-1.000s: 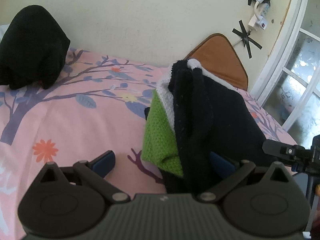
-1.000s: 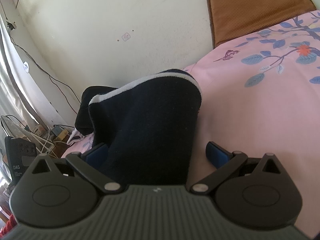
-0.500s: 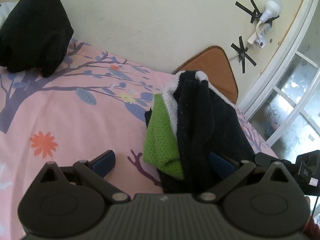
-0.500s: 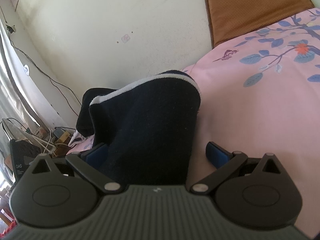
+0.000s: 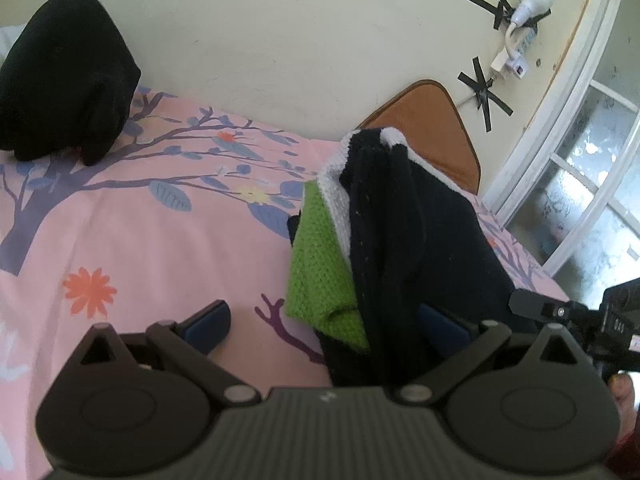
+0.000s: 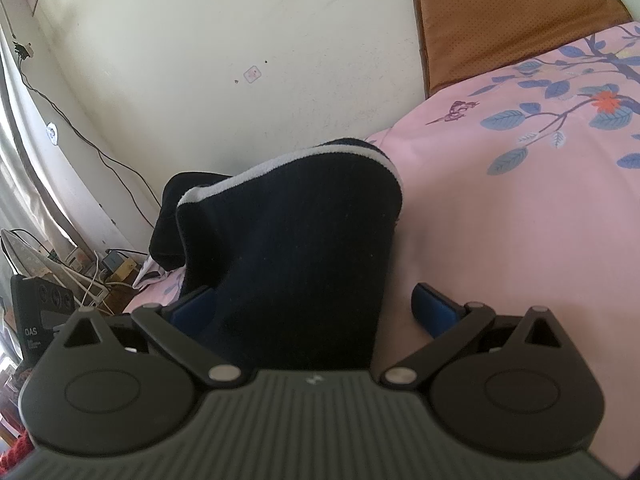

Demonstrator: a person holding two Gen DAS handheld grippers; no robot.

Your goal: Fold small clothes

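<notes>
A small knitted garment [image 5: 400, 240], dark navy with white trim and a green part [image 5: 320, 264], lies bunched on the pink floral bedsheet [image 5: 140, 232]. My left gripper [image 5: 324, 320] is open, its fingers wide apart; the garment lies between them, against the right finger [image 5: 440, 322]. In the right wrist view the same navy garment [image 6: 288, 240] drapes between the open fingers of my right gripper [image 6: 316, 304], next to the left finger [image 6: 192, 308]. The right gripper's body also shows at the right edge of the left wrist view [image 5: 580, 320].
A black garment [image 5: 68, 80] lies heaped at the far left of the bed by the wall. A brown cushion [image 5: 432, 128] stands against the wall behind the garment. A window [image 5: 580, 184] is on the right. Cables and clutter [image 6: 80, 268] lie beside the bed.
The left wrist view has shifted slightly; the garment sits a little higher and closer between the fingers. The right gripper and its cloth have barely moved. Both grippers stay open.
</notes>
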